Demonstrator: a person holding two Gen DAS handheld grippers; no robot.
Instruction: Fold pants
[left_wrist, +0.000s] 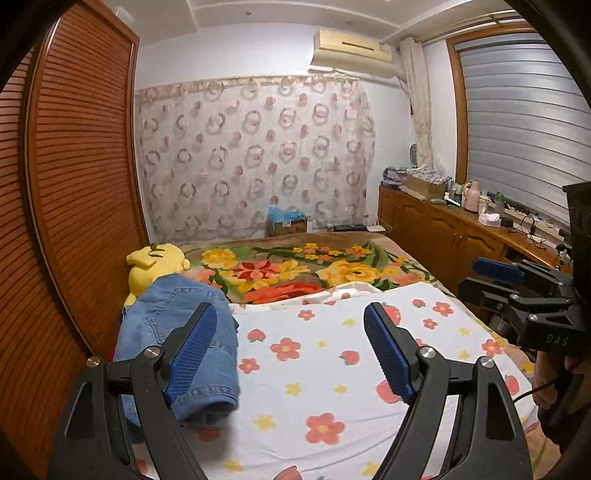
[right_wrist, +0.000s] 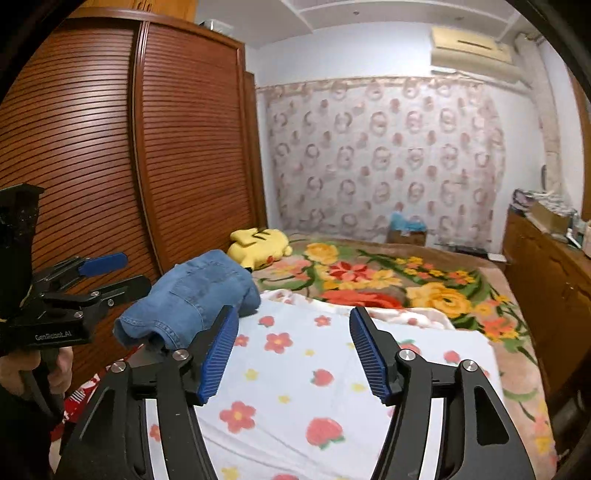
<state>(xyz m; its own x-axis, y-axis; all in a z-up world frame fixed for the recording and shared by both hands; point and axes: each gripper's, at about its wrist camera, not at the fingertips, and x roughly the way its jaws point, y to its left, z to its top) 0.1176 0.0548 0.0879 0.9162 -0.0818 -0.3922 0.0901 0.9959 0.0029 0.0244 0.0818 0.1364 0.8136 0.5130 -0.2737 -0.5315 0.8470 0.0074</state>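
Left tongs (left_wrist: 291, 354), foreground of the left wrist view: 2 blue ribbed pads (left_wrist: 192, 354) spread wide, nothing between them. Right tongs (right_wrist: 293, 354), foreground of the right wrist view: likewise spread wide and empty; seen again side-on at the right edge of the left wrist view, fingers parted. Both held above the bed, clear of the cloth.

Pants (left_wrist: 177, 332): blue denim, bundled in a thick folded heap with a back pocket and stitched hem showing; at the left side of the bed, just beside the louvred wooden wardrobe (left_wrist: 81, 166) and touching a yellow plush toy (left_wrist: 155, 266) behind.

Surface: white sheet (left_wrist: 332, 369) printed with red flowers, yellow flowers and strawberries, laid over the near half of the bed; beyond, a brown floral blanket (left_wrist: 295, 269) with large yellow and red blooms.

Room: patterned curtain (left_wrist: 255, 155) across the far wall; air conditioner (left_wrist: 351, 51) mounted high at right; window with grey blind (left_wrist: 517, 122); low wooden cabinet (left_wrist: 443, 229) along the right wall, top crowded with bottles and boxes; cardboard box (left_wrist: 288, 223) past the foot of the bed.
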